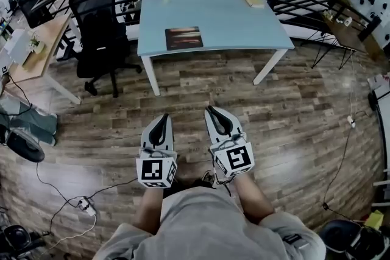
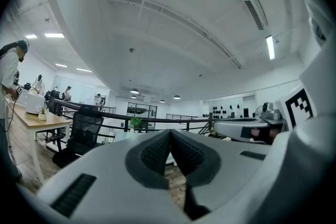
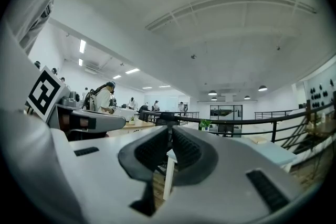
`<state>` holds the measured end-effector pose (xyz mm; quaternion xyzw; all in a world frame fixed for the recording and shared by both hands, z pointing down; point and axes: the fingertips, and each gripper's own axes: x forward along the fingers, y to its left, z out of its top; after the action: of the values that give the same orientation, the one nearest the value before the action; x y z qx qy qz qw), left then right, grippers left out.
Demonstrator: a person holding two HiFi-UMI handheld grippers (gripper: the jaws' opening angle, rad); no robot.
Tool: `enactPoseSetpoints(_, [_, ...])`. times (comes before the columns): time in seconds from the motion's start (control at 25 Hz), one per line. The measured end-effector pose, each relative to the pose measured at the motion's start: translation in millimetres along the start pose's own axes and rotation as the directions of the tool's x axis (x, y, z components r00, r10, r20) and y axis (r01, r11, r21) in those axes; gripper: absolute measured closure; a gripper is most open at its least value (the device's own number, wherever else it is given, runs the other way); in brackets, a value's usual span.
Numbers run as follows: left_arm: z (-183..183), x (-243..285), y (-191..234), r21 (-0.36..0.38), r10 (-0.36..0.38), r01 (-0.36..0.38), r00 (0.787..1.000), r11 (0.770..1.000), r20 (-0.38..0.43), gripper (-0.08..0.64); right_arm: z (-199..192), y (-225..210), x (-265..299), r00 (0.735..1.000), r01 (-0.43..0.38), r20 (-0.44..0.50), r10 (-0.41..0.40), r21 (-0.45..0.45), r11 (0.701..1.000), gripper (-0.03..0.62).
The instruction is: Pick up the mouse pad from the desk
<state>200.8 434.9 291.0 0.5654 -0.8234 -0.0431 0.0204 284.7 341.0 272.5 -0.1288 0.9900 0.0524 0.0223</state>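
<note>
Holding nothing, the closed left gripper [image 1: 163,117] and closed right gripper [image 1: 211,109] hover far from the mouse pad [image 1: 184,38].

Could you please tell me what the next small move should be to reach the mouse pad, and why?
Probably a step forward toward the desk. The mouse pad lies flat near the desk's front edge, while the left tool and the right tool hang over the wooden floor, well short of it. Both have their jaws together and hold nothing.
</note>
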Motion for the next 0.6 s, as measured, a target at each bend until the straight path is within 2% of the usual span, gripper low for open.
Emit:
enactPoseSetpoints(0.4, [-13.6, -24.5, 50.2, -0.022, -0.014, 0.013, 0.999, 1.000, -0.042, 0.548, -12.9, 39.1, 23.9, 0.998, 0.028, -0.056, -0.030, -0.037, 0.999, 0.546])
enactPoseSetpoints(0.6, [-14.5, -23.4, 74.9, -0.011, -0.050, 0.049, 0.998, 0.999, -0.046, 0.548, -12.7, 56.5, 42.4, 0.997, 0.055, -0.055, -0.058, -0.054, 0.997, 0.546])
